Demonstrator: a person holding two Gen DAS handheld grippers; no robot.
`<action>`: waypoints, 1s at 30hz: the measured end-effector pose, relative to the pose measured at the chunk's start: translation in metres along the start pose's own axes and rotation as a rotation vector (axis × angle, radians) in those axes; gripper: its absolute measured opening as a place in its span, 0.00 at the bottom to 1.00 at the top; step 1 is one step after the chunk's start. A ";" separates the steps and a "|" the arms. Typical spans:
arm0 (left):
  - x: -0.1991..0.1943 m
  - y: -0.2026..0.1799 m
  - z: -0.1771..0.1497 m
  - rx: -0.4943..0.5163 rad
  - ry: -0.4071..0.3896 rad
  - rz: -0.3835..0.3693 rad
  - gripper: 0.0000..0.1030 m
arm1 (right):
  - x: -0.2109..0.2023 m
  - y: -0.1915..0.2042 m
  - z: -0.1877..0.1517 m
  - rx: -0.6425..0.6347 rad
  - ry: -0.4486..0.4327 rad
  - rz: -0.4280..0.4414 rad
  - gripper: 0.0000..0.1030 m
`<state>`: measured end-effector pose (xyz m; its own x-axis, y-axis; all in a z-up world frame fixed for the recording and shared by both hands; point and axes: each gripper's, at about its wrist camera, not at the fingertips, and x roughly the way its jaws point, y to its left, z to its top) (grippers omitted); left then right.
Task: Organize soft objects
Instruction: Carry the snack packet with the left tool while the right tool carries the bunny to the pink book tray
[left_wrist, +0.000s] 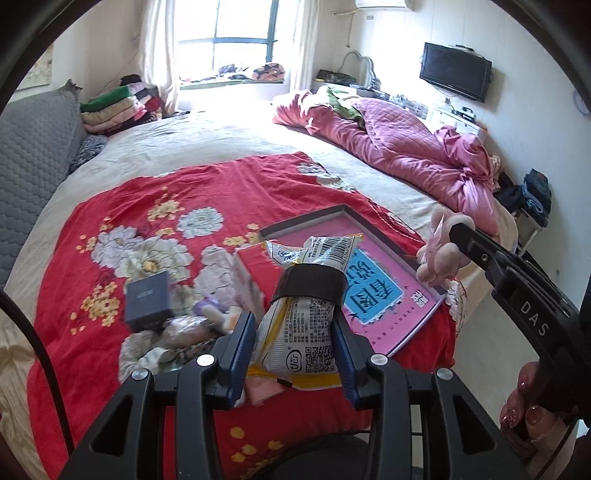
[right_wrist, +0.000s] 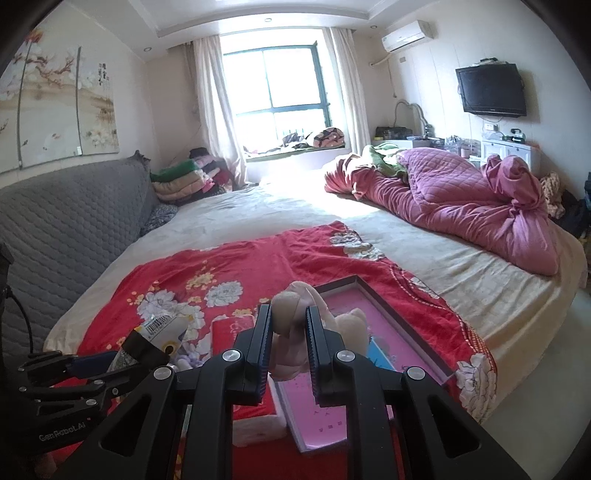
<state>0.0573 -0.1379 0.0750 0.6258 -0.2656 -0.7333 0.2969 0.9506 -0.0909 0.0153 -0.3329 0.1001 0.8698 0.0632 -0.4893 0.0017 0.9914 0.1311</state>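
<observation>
My left gripper (left_wrist: 293, 325) is shut on a white and yellow snack packet (left_wrist: 306, 295) with a black tape band, held above the red floral blanket (left_wrist: 207, 192). The packet also shows in the right wrist view (right_wrist: 162, 328) at lower left. My right gripper (right_wrist: 290, 317) is shut on a pink plush toy (right_wrist: 295, 325), held over the pink box lid (right_wrist: 373, 306). In the left wrist view the plush toy (left_wrist: 439, 251) and the right gripper's arm sit at the right, past the pink box lid (left_wrist: 384, 280).
A dark blue box (left_wrist: 149, 301) and a heap of small soft items (left_wrist: 184, 332) lie on the blanket at left. A rumpled pink quilt (right_wrist: 461, 199) lies on the bed's right side. A grey headboard (right_wrist: 70, 221) and folded blankets (right_wrist: 184, 177) stand at left.
</observation>
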 end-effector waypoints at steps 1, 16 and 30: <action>0.006 -0.006 0.003 0.011 0.009 -0.004 0.40 | 0.001 -0.006 0.000 0.009 0.000 -0.004 0.17; 0.102 -0.090 0.035 0.164 0.167 -0.038 0.40 | 0.057 -0.078 -0.023 0.001 0.098 -0.102 0.17; 0.167 -0.121 0.021 0.241 0.333 -0.028 0.40 | 0.110 -0.114 -0.056 0.014 0.221 -0.170 0.17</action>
<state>0.1409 -0.3002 -0.0224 0.3593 -0.1872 -0.9143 0.4963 0.8680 0.0173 0.0834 -0.4324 -0.0167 0.7278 -0.0792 -0.6811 0.1471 0.9882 0.0423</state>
